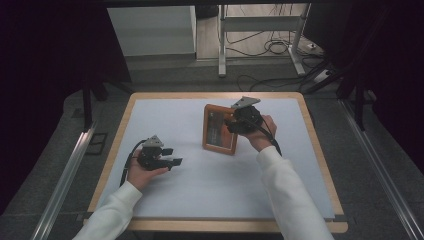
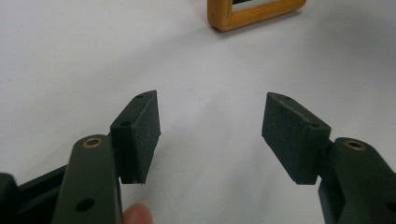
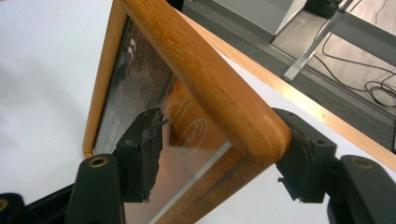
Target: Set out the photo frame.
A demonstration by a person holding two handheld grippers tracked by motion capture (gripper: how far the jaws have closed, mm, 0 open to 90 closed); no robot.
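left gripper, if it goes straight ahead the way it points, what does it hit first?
Probably nothing soon. The left gripper stands open over bare table. The frame lies farther on, slightly right of its line in the left gripper view, so it may meet the frame's corner or pass beside it; depth is unclear.

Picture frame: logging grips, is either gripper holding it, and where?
The right gripper straddles a corner of the picture frame, one pad at the glass, one behind; whether they press cannot be told. The left gripper holds nothing.
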